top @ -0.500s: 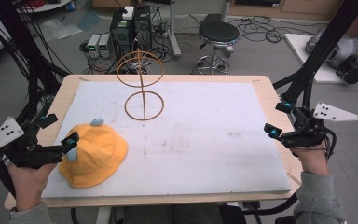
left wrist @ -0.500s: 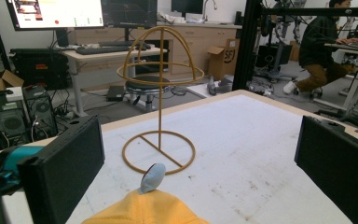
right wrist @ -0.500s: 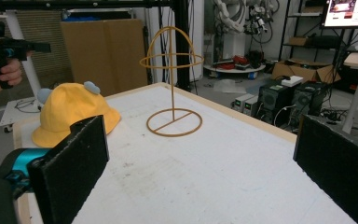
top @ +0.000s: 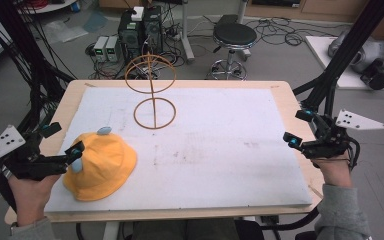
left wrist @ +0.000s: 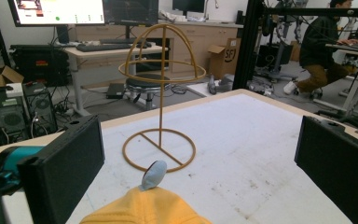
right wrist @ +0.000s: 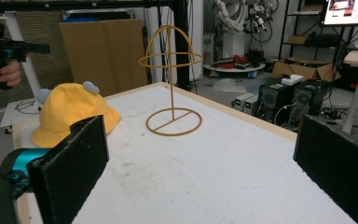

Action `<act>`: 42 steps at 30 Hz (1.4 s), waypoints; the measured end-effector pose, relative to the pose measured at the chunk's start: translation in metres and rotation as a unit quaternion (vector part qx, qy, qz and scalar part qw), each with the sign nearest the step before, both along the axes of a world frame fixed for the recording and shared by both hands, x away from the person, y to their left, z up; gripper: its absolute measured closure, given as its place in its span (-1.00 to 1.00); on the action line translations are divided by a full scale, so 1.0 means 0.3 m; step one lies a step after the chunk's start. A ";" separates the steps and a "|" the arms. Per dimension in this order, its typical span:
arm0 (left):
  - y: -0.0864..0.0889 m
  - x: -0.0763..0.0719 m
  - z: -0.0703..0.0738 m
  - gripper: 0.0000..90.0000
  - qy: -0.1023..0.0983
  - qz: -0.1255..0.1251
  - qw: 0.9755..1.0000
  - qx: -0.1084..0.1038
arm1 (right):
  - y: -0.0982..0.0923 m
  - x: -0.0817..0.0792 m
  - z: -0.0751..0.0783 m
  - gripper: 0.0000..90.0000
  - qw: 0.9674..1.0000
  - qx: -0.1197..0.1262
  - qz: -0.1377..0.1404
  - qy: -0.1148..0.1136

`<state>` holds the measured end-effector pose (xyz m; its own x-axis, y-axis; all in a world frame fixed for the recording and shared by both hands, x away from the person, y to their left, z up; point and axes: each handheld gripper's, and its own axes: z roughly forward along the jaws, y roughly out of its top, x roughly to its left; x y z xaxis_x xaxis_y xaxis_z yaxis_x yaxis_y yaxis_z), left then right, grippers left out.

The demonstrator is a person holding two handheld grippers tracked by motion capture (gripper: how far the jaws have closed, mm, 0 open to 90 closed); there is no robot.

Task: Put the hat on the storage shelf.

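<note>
Both jaws gape empty — left gripper (top: 62, 147) at the yellow hat (top: 100, 165) (near the mat's left edge), right gripper (top: 300, 127) well apart.

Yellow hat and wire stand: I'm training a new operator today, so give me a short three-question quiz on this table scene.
1. True or false: the yellow hat already sits on the wire hat stand.
2. Which gripper is nearer the hat? A) the left gripper B) the right gripper
3. Fill in: the left gripper's jaws stand ____, with the hat's edge low between them in the left gripper view.

Key
1. False: the hat lies on the white mat, apart from the stand, which is bare.
2. A: it is at the hat's left side, while the right gripper hangs over the table's right edge.
3. Open.
</note>
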<state>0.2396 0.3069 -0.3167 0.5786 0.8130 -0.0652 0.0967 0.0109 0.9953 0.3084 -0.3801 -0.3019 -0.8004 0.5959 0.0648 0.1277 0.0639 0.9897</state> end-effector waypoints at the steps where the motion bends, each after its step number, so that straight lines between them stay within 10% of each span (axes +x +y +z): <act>1: 0.003 -0.001 0.000 -0.96 0.001 0.000 1.000 0.000 | 0.001 0.000 0.000 -0.94 1.000 0.001 0.000 0.000; 26: 0.053 0.053 -0.067 -0.96 0.056 0.019 0.998 0.007 | 0.013 0.004 -0.008 -0.94 1.000 -0.011 0.009 0.008; 42: 0.029 0.141 -0.150 -0.95 0.118 -0.005 0.992 0.048 | -0.005 -0.009 -0.019 -0.94 1.000 -0.011 0.003 0.013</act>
<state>0.2817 0.3157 -0.3616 0.5647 0.8162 -0.1226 0.3275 -0.0852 0.9410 0.3059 -0.3815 -0.3075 -0.8017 0.5932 0.0730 0.1535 0.0863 0.9844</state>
